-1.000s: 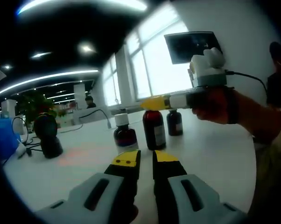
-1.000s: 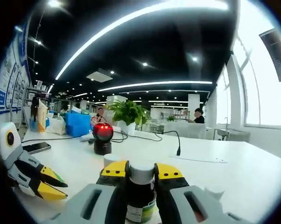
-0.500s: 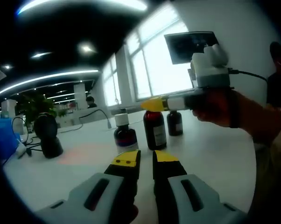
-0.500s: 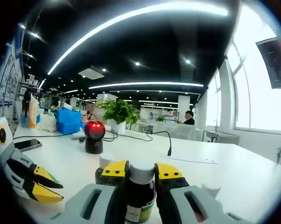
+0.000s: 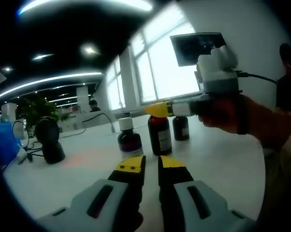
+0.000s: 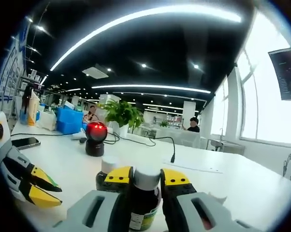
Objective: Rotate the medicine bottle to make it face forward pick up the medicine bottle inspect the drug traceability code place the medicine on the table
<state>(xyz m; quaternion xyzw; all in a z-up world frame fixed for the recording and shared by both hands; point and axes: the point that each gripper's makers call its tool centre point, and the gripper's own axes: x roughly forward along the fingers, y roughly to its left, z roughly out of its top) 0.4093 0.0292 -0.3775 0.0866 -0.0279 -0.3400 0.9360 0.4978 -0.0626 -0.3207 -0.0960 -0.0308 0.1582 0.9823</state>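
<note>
A brown medicine bottle [image 5: 160, 136] with a pale label stands in the middle of a row of three on the white table [image 5: 218, 159]. My right gripper [image 5: 157, 110], held by a hand, is shut on its top. From the right gripper view I see its white cap [image 6: 146, 178] and dark body [image 6: 144, 205] between the yellow jaws. A white-capped bottle [image 5: 129, 137] stands to the left and a third bottle [image 5: 180, 126] behind on the right. My left gripper [image 5: 151, 163] hovers shut and empty in front of the row, and appears at the left [image 6: 39, 187] in the right gripper view.
A black scanner [image 6: 95, 138] with a red light stands farther back on the table, also seen at the left [image 5: 49, 141]. A phone [image 6: 22, 142], a blue box [image 6: 68, 126], cables and a plant [image 6: 119, 113] lie beyond. A person's sleeve [image 5: 281, 159] fills the right edge.
The right gripper has shifted a little with the bottle still in its jaws, so its view has drifted. The left gripper has stayed put.
</note>
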